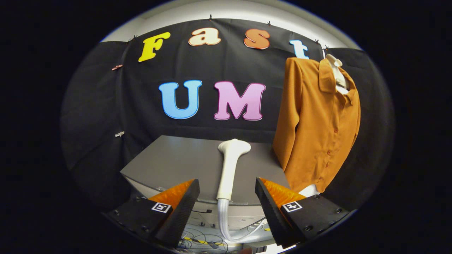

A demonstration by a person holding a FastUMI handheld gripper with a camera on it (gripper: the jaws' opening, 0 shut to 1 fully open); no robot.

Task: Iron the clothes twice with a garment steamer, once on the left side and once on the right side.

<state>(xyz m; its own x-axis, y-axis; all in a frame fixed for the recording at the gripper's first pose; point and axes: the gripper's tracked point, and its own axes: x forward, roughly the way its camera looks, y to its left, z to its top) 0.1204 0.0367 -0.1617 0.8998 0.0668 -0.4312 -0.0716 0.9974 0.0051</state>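
Lying on the grey bench (169, 162), the steamer (229, 165) points its head to the far side, hose (223, 222) trailing off the near edge. The hand-held gripper (227, 197) has its fingers apart, flanking the handle without contact. Shirt (317, 127) hangs at right.

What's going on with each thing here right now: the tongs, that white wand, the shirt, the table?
tongs: open, holding nothing, the steamer handle seen between the fingers.
garment steamer: lying on the table, untouched, hose hanging off the near edge.
orange shirt: hanging upright beyond the right finger, buttoned.
grey table: carries the steamer.
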